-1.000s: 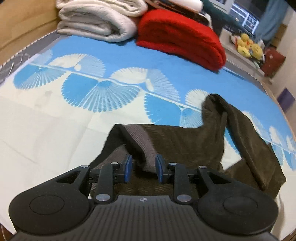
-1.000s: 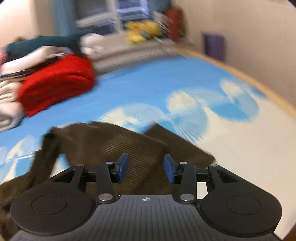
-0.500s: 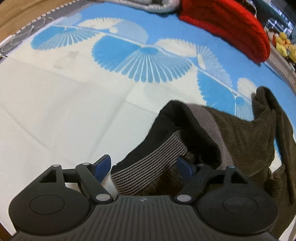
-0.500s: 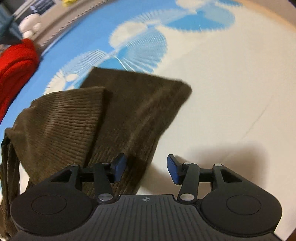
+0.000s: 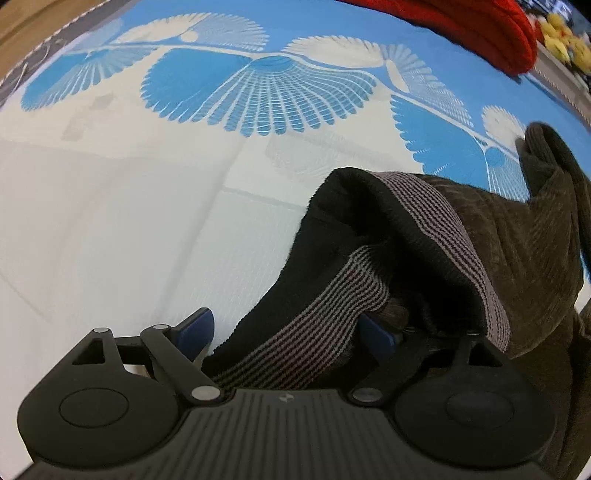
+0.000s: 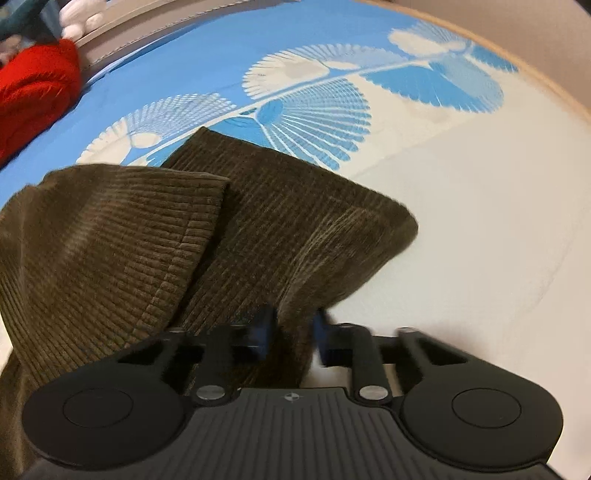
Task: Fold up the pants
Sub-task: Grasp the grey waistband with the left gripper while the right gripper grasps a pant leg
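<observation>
Dark olive corduroy pants [image 5: 524,251] lie crumpled on a blue and white bedspread [image 5: 110,206]. Their striped grey elastic waistband [image 5: 306,339] lies between the fingers of my left gripper [image 5: 286,332], whose jaws stand wide open around it. In the right wrist view the pant legs [image 6: 258,221] lie one over the other. My right gripper [image 6: 291,332] is closing on the edge of the lower leg's hem, with cloth between its blue pads.
A folded red blanket [image 5: 461,22] lies at the far side of the bed and also shows in the right wrist view [image 6: 33,96]. Yellow soft toys [image 5: 565,40] sit beyond it. The bed's wooden edge [image 6: 546,81] runs along the right.
My left gripper opened from shut on the waistband and dropped close to the bed. My right gripper moved down to the pant leg hem and narrowed its jaws onto the cloth.
</observation>
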Action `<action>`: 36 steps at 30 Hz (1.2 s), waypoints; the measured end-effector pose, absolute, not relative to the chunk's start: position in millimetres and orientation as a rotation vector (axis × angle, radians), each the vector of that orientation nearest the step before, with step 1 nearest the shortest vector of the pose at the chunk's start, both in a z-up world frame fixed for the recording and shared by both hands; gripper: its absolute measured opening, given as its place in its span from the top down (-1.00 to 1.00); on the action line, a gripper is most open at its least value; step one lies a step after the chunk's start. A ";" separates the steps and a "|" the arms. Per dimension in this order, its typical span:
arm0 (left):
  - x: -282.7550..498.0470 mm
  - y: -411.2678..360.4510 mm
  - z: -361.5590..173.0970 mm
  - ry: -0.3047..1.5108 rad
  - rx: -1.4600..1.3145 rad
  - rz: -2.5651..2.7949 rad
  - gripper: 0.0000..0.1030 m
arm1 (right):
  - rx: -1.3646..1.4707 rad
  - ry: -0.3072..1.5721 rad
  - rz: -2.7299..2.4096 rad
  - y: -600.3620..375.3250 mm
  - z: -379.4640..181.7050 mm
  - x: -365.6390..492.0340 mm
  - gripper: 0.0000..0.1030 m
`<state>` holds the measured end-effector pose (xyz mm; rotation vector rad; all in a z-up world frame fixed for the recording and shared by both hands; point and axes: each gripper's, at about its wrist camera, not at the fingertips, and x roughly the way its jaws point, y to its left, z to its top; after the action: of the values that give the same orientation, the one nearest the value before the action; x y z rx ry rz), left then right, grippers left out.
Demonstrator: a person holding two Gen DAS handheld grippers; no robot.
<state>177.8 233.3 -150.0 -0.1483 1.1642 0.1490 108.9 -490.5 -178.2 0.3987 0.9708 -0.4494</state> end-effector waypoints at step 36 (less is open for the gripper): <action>77.4 220.5 -72.5 1.198 0.043 -0.031 -0.17 | 0.588 1.245 -0.651 -586.9 -167.2 -38.4 0.19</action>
<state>77.4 220.5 -72.5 0.0427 1.1977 -0.0309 -38.4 -586.9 -167.2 0.5876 1.2451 -0.6509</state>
